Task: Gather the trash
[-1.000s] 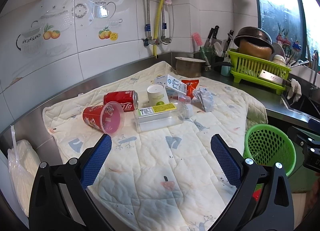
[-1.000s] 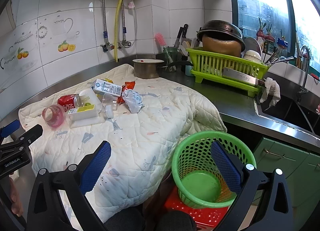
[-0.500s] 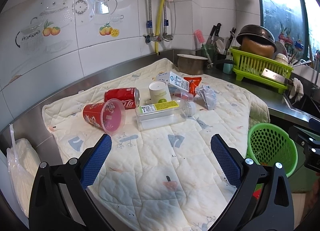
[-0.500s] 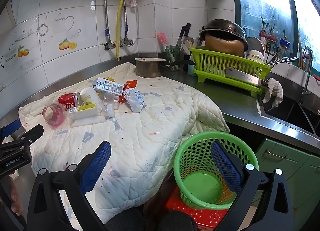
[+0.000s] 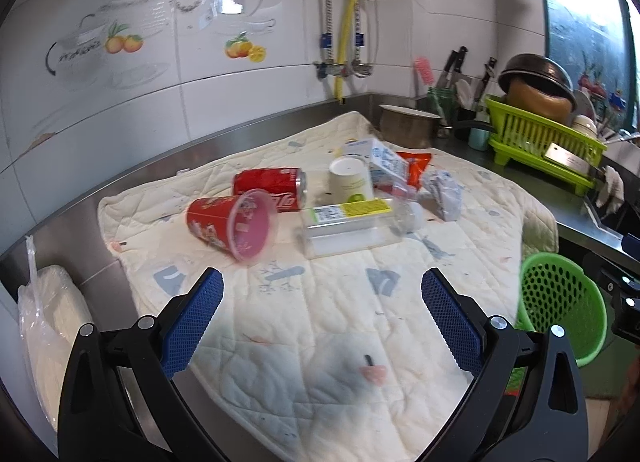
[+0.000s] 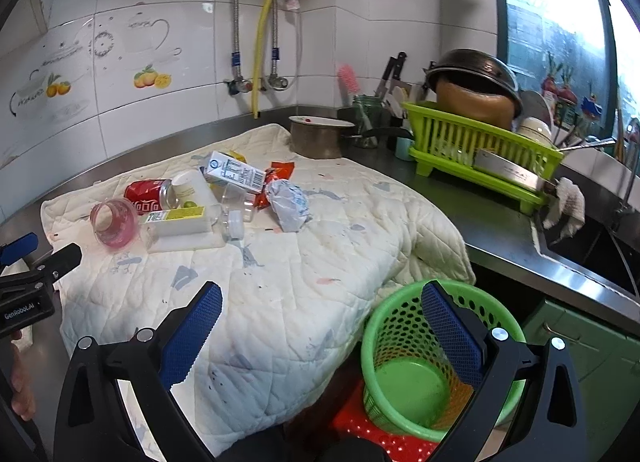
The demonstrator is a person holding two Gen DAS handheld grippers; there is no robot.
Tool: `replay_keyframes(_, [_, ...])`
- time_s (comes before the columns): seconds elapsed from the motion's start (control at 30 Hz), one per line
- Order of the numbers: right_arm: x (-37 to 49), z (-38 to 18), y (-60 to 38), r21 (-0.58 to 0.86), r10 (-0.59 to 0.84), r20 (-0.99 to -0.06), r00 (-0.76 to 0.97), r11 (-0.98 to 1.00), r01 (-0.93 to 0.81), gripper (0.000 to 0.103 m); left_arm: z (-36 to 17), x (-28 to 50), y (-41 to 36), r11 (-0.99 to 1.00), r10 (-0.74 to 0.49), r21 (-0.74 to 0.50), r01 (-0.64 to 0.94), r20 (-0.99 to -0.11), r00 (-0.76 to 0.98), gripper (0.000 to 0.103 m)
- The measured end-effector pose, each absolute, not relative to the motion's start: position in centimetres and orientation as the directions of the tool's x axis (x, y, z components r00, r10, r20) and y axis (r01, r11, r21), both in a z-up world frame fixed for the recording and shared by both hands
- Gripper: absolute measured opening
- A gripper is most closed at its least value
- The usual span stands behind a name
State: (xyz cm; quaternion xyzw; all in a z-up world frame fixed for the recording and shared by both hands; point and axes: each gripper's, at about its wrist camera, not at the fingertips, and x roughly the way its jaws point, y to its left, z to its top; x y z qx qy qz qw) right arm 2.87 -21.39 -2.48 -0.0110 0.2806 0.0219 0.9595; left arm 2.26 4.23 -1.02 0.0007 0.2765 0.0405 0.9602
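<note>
Your trash sits clustered on the quilted mat (image 5: 320,322): a red cup (image 5: 234,224) on its side, a red can (image 5: 270,186) behind it, a clear bottle (image 5: 352,226), a white cup (image 5: 351,182), a carton (image 6: 234,172) and a crumpled wrapper (image 6: 288,204). An orange packet (image 6: 280,172) lies partly hidden behind them. The green basket (image 6: 400,326) stands below the counter edge. Your left gripper (image 5: 322,290) and right gripper (image 6: 322,298) both hover with fingers spread wide, holding nothing.
</note>
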Motion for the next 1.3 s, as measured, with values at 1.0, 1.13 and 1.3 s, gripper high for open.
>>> replay_keyframes(1.0, [13.7, -3.8, -19.1, 0.008, 0.268, -0.599, 0.754, 0.944, -0.329, 0.095, -2.2, 12.5, 5.5, 0.931, -0.222, 0.098, 0.351, -0.610, 0.761, 0.097])
replay_keyframes(1.13, [14.2, -4.0, -19.7, 0.011, 0.267, -0.607, 0.749, 0.945, -0.328, 0.095, -3.2, 16.2, 4.6, 0.887, -0.277, 0.103, 0.449, -0.658, 0.700, 0.097])
replay_keyframes(1.3, [14.9, -4.6, -20.3, 0.022, 0.269, -0.614, 0.743, 0.946, -0.324, 0.095, -5.0, 20.2, 3.4, 0.841, -0.283, 0.136, 0.523, -0.713, 0.642, 0.097])
